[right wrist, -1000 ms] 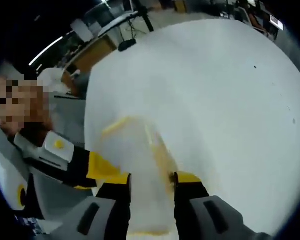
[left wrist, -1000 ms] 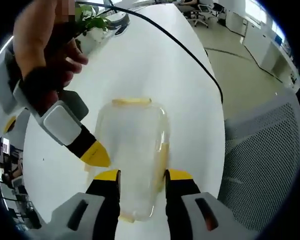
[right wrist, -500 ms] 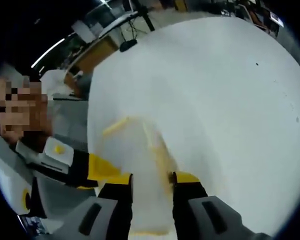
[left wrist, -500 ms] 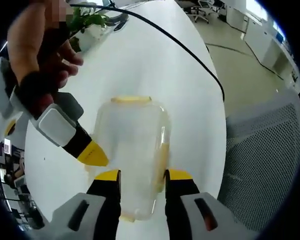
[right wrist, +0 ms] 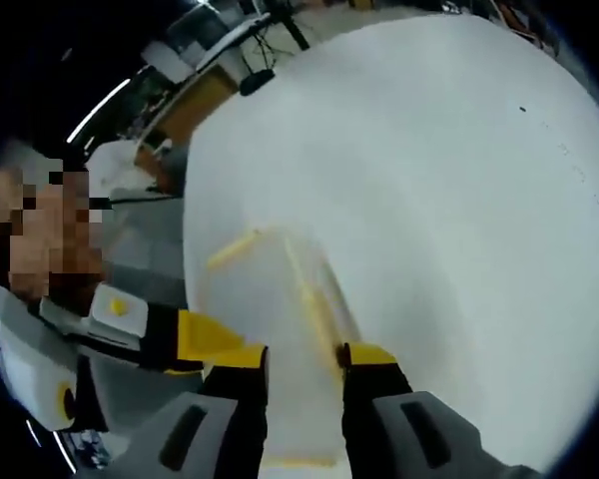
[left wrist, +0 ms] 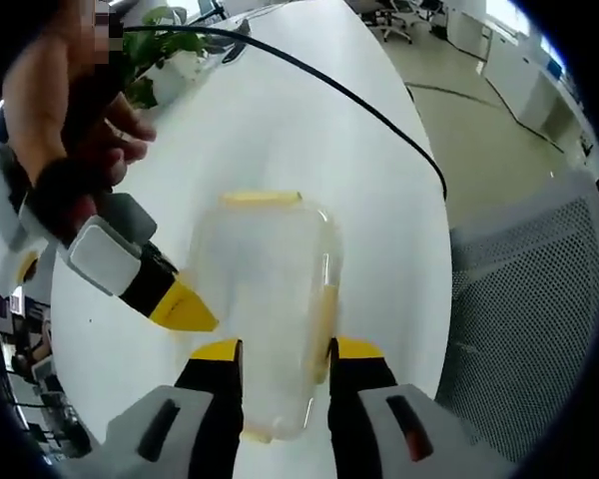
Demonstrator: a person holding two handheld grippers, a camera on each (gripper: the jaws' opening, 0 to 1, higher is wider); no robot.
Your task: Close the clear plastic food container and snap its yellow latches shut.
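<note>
On the left of the left gripper view my right tool (left wrist: pixel 185 307) comes in beside the clear plastic food container with yellow latches (left wrist: pixel 270 299), which lies on the white oval desk (left wrist: pixel 309 130); my left tool (left wrist: pixel 280 351) has its jaws apart, straddling the near end. In the right gripper view the right tool (right wrist: pixel 301 356) also stands apart around the container (right wrist: pixel 280 329). I judge I'm steadying it; next comes pressing a side latch. A black cable (left wrist: pixel 359 110) and potted green plant (left wrist: pixel 160 50) lie well apart
</note>
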